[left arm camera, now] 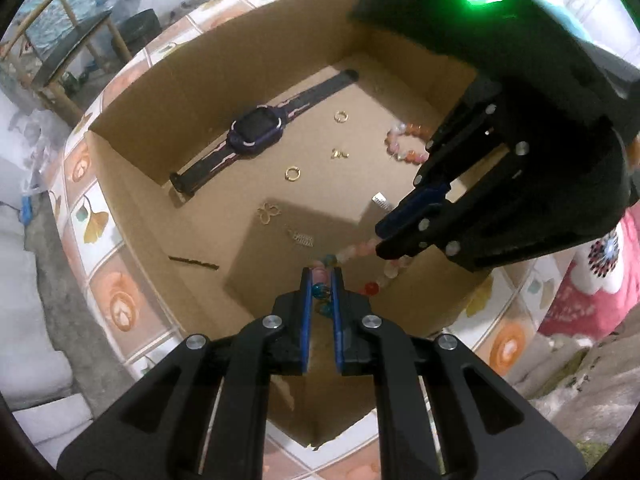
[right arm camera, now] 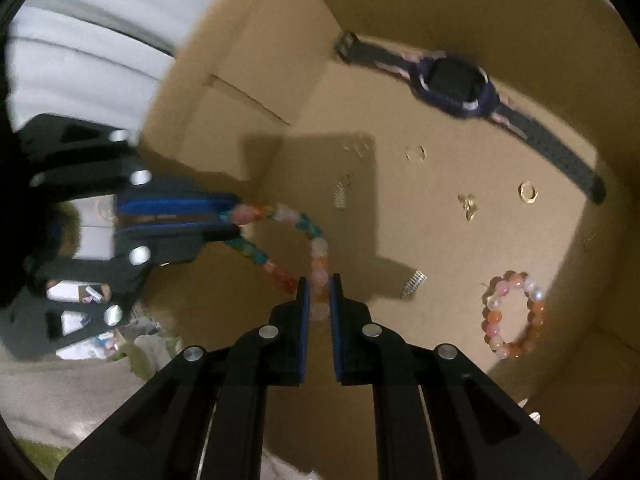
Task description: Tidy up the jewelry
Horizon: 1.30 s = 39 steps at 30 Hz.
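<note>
Left claw (left arm camera: 321, 276) and right claw (right arm camera: 319, 286) pinch multicoloured bead strand (right arm camera: 316, 248).

Both wrist cameras look steeply down, close in, into the cardboard box (left arm camera: 132, 184) from opposite sides. They share its floor, the purple watch (left arm camera: 256, 134) (right arm camera: 456, 84) and each other's hand-held gripper.

A desk (left arm camera: 96, 216) covered in a leaf-patterned tile cloth carries an open cardboard box (left arm camera: 132, 92). The box sits directly on it, its near corner (left arm camera: 316, 446) reaching toward the desk's near edge.
</note>
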Available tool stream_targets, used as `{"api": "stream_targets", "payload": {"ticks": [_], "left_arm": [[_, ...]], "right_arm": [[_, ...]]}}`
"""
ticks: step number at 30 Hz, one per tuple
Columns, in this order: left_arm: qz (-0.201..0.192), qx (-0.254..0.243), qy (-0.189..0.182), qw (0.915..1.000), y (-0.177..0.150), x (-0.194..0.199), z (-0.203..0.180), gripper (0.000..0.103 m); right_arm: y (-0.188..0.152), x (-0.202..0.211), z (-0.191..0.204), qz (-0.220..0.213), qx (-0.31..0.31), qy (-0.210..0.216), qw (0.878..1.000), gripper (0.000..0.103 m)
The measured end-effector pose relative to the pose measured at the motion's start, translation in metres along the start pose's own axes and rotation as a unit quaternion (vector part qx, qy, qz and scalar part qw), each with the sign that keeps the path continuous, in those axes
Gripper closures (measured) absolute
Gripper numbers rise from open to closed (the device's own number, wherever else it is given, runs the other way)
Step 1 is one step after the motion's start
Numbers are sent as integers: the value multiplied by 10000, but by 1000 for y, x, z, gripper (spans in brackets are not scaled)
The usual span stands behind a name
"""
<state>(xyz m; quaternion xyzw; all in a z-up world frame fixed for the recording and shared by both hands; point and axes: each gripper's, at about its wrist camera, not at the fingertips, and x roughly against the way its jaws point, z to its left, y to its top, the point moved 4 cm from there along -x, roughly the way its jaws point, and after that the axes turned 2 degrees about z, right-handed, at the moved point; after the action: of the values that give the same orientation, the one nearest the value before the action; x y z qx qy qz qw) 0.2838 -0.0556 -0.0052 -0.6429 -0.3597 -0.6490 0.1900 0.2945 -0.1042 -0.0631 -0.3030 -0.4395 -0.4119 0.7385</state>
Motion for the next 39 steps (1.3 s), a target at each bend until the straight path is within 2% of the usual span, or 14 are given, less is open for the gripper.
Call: {"api": "stream_targets", "payload": {"ticks": [6, 10, 15, 17, 19, 21, 22, 24, 26, 29, 31, 34, 38, 39], "left_arm": [[-18, 109, -5, 9999, 1, 5, 5, 89], [-107, 149, 37, 9998, -3, 15, 6, 89], [-571, 314, 152, 9978, -7, 42, 13, 82], [-978, 396, 250, 9941, -12, 61, 13, 69], [-1485, 525, 401, 9867, -21, 82, 12, 62], [-1910, 642, 475, 9783, -30, 99, 9, 49], [-2259, 765, 460, 9700, -39, 111, 6, 45], [-2675, 952, 453, 9578, -50, 125, 0, 31], [-3162, 1183, 437, 9403, -66, 137, -10, 21], [-3474, 1409, 570, 9253, -81, 139, -26, 16], [-3535, 1519, 638, 9208, -89, 134, -40, 12], [-3559, 1711, 781, 9154, -97, 126, -53, 11], [-3489, 1987, 837, 9120, -105, 120, -60, 10], [-3474, 2096, 986, 9087, -106, 121, -60, 10]], "right_arm": [[1, -6, -7, 88, -247, 0, 9997, 92], [-4, 4, -11, -108, -320, -2, 9994, 92], [-17, 41, -11, -846, -397, -223, 9954, 91], [-27, 64, -6, -1330, -412, -265, 9899, 76], [-28, 85, -7, -1799, -384, -376, 9822, 70], [-49, 116, 9, -2582, -314, -626, 9635, 67], [-58, 129, 10, -2864, -292, -723, 9549, 59], [-86, 154, 30, -3722, -248, -1031, 9221, 47], [-116, 167, 53, -4406, -200, -1363, 8871, 31], [-151, 170, 70, -4941, -321, -1881, 8482, 21], [-168, 167, 73, -5008, -508, -2038, 8397, 18], [-181, 148, 68, -4887, -907, -2104, 8418, 14], [-195, 134, 47, -4621, -1397, -2715, 8326, 13], [-198, 132, 44, -4579, -1482, -2806, 8304, 12]]}}
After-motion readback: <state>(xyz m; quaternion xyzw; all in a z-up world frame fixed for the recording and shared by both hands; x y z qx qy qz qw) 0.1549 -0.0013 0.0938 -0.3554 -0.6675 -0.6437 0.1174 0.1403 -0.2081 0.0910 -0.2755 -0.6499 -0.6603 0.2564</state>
